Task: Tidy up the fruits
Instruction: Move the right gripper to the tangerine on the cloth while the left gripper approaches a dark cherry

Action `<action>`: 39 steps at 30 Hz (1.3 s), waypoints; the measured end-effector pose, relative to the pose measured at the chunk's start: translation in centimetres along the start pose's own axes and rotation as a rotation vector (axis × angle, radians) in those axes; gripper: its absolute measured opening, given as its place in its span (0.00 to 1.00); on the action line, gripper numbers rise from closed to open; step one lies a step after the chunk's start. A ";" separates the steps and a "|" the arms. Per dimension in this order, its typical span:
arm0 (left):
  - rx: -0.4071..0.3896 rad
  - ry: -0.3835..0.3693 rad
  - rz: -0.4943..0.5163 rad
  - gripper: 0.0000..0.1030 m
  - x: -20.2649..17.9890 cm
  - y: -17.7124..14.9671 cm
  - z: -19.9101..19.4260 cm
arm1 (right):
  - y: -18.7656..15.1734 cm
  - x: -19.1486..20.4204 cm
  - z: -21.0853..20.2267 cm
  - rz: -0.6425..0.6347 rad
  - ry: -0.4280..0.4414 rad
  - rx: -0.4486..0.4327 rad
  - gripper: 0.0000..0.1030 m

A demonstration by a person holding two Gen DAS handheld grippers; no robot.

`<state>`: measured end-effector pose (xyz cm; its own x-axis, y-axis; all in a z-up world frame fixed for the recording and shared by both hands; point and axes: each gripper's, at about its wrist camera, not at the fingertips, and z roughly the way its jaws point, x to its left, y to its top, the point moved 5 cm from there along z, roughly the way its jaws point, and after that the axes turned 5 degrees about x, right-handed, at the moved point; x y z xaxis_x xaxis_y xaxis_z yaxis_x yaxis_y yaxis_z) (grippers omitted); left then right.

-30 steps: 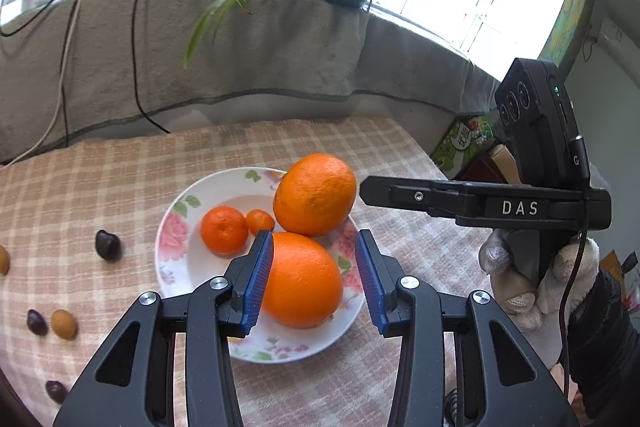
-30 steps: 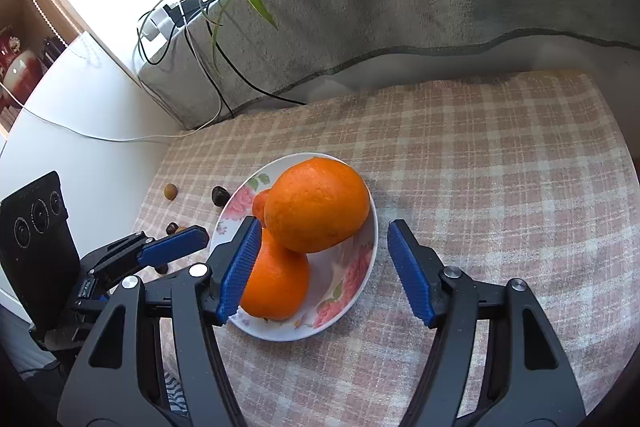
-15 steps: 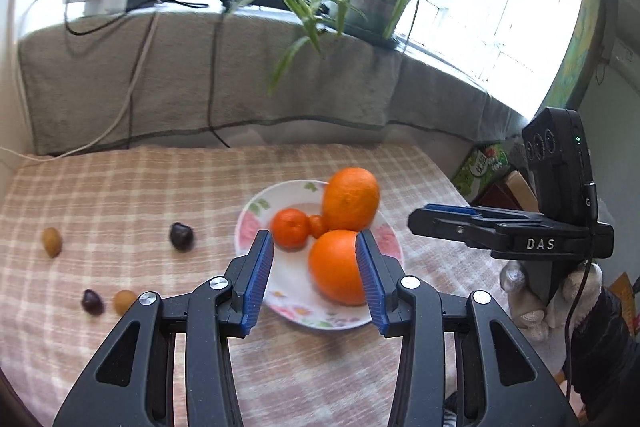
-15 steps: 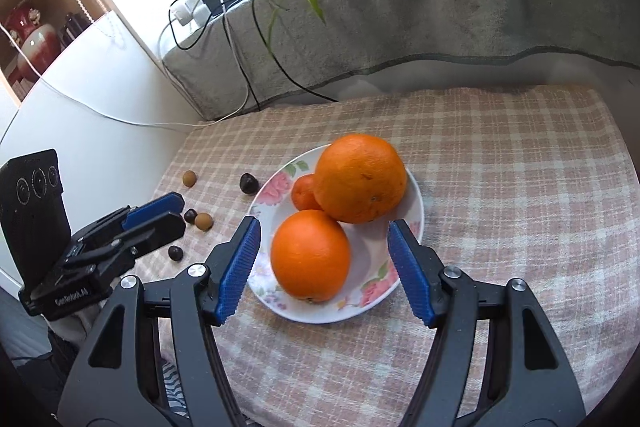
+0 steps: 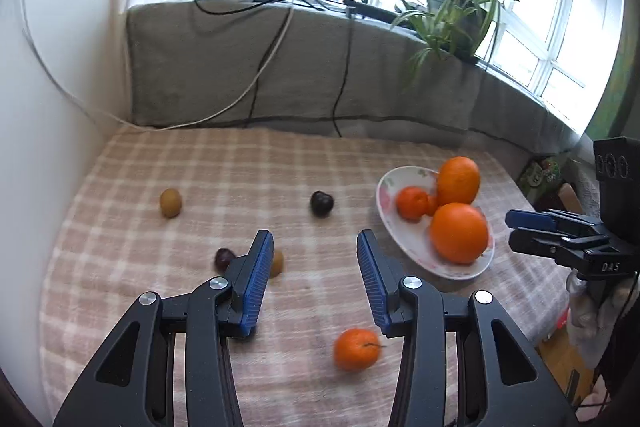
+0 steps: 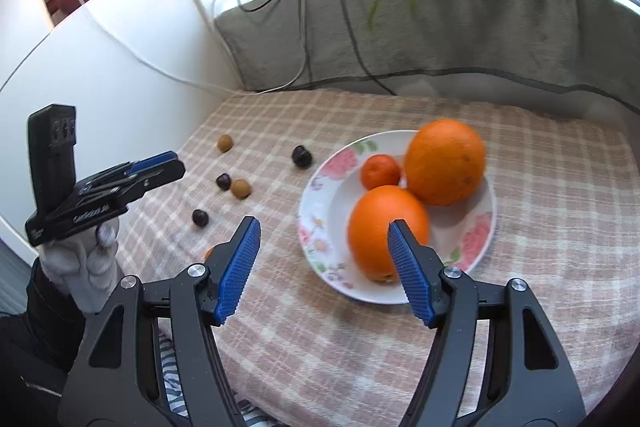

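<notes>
With both pairs of tongs spread and pinching nothing, the left gripper (image 5: pixel 314 277) has been swung away from the flowered plate (image 5: pixel 404 235) of oranges (image 5: pixel 460 233) towards a loose tangerine (image 5: pixel 355 349) on the checked cloth (image 5: pixel 224 171), which is judged the next pick, while the right gripper (image 6: pixel 322 269) has been drawn back.

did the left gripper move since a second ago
Yes. In its own view the left gripper no longer straddles the front orange on the plate; it has swung left, over bare cloth, jaws open.
</notes>
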<state>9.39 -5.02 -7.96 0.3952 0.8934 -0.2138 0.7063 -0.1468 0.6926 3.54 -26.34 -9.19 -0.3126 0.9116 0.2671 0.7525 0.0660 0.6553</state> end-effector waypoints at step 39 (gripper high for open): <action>0.177 0.003 -0.108 0.28 7.9 -2.5 8.0 | -3.9 10.3 11.3 -0.259 0.012 0.180 0.57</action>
<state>15.49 -1.00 -16.88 0.3102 0.9093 -0.2776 0.8366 -0.1224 0.5340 3.99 -12.58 -16.98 -0.5134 0.8503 0.1161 0.7368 0.3674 0.5675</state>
